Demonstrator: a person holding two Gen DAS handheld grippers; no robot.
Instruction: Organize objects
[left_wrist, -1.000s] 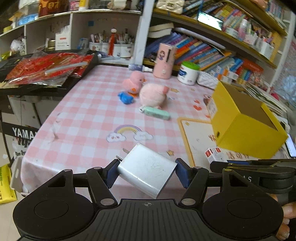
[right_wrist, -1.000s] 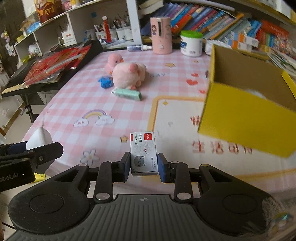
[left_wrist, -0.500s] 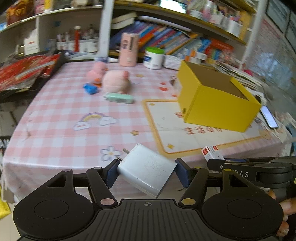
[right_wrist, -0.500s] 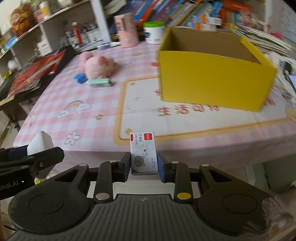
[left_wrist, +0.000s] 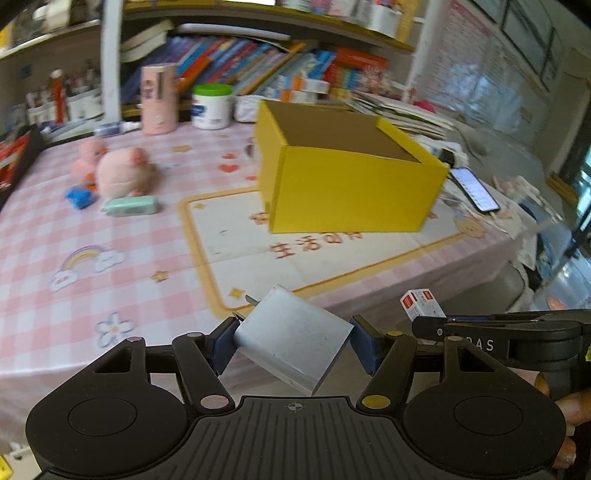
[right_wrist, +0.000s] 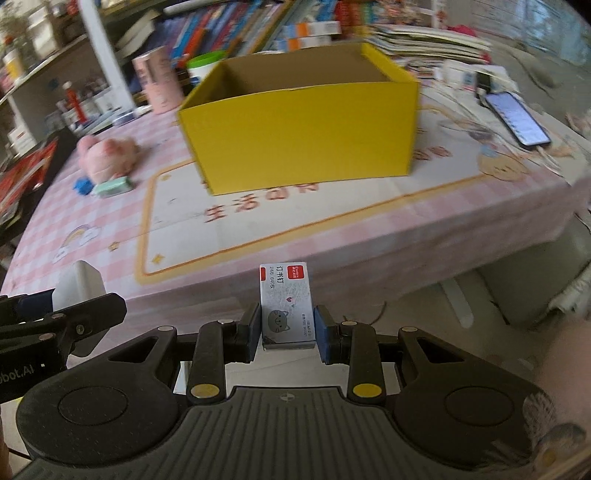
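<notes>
Yellow box (right_wrist: 299, 125); pink-checked tablecloth (left_wrist: 110, 236); grey-white charger (left_wrist: 291, 345); red-labelled staple box (right_wrist: 286, 302)

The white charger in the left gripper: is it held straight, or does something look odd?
It looks askew. The charger sits tilted between the left gripper's pads, one corner low, its prongs pointing up and to the left. The staple box in the right gripper sits straight.

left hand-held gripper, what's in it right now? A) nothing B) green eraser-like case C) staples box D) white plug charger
D: the left hand-held gripper is shut on the white plug charger, tilted, prongs pointing up-left; the small staples box sits in the right hand-held gripper, and the green case lies on the table by the pink plush.
</notes>
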